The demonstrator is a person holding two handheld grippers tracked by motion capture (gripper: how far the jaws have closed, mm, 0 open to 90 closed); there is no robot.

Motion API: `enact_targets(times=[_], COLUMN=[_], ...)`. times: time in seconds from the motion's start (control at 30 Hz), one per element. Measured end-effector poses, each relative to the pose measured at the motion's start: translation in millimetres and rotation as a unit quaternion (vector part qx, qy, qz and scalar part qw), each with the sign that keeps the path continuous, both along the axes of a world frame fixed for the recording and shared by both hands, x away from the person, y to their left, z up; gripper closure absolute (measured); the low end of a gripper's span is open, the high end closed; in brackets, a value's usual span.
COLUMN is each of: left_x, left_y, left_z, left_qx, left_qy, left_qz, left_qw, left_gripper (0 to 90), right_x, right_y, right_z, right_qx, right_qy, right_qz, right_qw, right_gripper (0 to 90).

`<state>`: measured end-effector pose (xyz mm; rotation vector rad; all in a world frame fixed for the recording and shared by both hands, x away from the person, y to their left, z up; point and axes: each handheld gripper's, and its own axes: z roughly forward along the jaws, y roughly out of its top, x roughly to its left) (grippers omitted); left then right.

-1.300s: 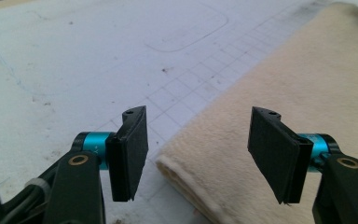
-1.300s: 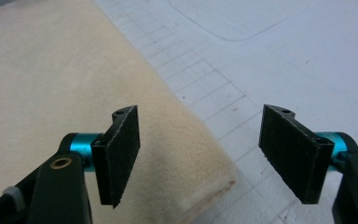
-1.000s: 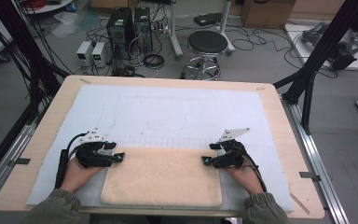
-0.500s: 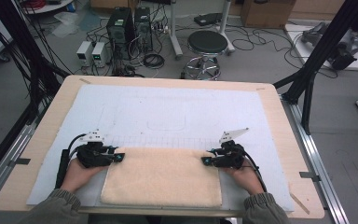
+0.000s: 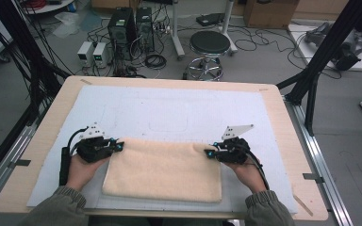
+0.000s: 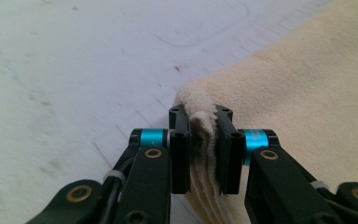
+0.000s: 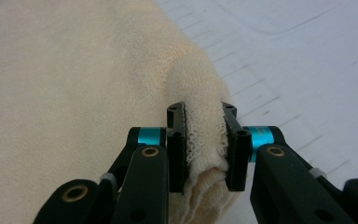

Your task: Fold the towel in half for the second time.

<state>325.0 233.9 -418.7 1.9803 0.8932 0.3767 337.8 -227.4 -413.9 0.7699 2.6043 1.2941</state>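
High view: the left gripper point(image 5: 118, 146) and right gripper point(image 5: 209, 152) are flanking a cream towel point(image 5: 162, 170) lying on the white mat point(image 5: 169, 110), each at a far corner.

Left gripper view: the jaws are pinching a bunched towel corner point(image 6: 200, 122) between them.

Right gripper view: the jaws are clamping the towel's other far corner point(image 7: 200, 116).

towel point(image 5: 165, 169): cream, fuzzy terry cloth | mat point(image 5: 169, 108): white, matt, scuffed | desk point(image 5: 283, 113): pale wood | jaws: matt black plastic
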Motion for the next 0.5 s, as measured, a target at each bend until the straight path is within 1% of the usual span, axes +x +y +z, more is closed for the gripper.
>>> enact_targets(times=[0.07, 0.1, 0.13, 0.2, 0.23, 0.27, 0.3, 0.33, 0.37, 0.4, 0.47, 0.5], left_x=[7.7, 12.4, 17.8, 28.5, 34.6, 40.7, 46.5, 52.8, 58.1, 63.4, 72.5, 76.8], left_y=[-2.5, -4.1, -5.4, -7.6, -8.0, -9.0, -9.7, -10.6, -11.5, -12.5, -14.2, -14.6], left_z=[6.6, 9.7, 12.7, 17.4, 19.6, 20.9, 21.8, 23.4, 24.6, 25.9, 29.0, 31.2], left_qx=[-0.003, -0.006, -0.006, -0.007, -0.009, -0.011, -0.013, -0.01, -0.008, -0.007, -0.009, -0.004], left_qy=[-0.017, -0.021, -0.022, -0.031, -0.032, -0.032, -0.035, -0.032, -0.034, -0.035, -0.036, -0.037], left_qz=[0.018, 0.026, 0.03, 0.042, 0.046, 0.05, 0.057, 0.062, 0.066, 0.07, 0.078, 0.078], left_qw=[0.9997, 0.9994, 0.9993, 0.9986, 0.9984, 0.9982, 0.9977, 0.9975, 0.9972, 0.9969, 0.9963, 0.9962], left_gripper=[78.3, 78.3, 78.3, 78.3, 78.3, 78.3, 78.3, 78.3, 78.3, 78.3, 78.3, 78.3], right_x=[8.9, 14.2, 14.2, 25.9, 38.1, 44.6, 44.6, 51.2, 63.1, 63.1, 74.2, 79.3], right_y=[0.8, 0.9, 0.9, 0.3, 0.1, 0.2, 0.2, 1.2, 2.3, 2.3, 3.3, 4.0], right_z=[6.9, 10.4, 10.4, 16.9, 22.0, 24.4, 24.4, 27.0, 30.6, 30.6, 33.2, 34.3], right_qx=[0.001, 0.0, 0.0, 0.003, 0.005, 0.003, 0.003, 0.001, -0.001, -0.001, -0.003, -0.006], right_qy=[-0.013, -0.017, -0.017, -0.023, -0.024, -0.025, -0.025, -0.024, -0.03, -0.03, -0.031, -0.028], right_qz=[-0.01, -0.016, -0.016, -0.028, -0.04, -0.045, -0.045, -0.049, -0.059, -0.059, -0.07, -0.075], right_qw=[0.9999, 0.9997, 0.9997, 0.9993, 0.9989, 0.9987, 0.9987, 0.9985, 0.9978, 0.9978, 0.997, 0.9968], right_gripper=[75.5, 75.6, 75.6, 75.6, 75.5, 75.5, 75.5, 75.5, 75.5, 75.5, 75.6, 75.6])
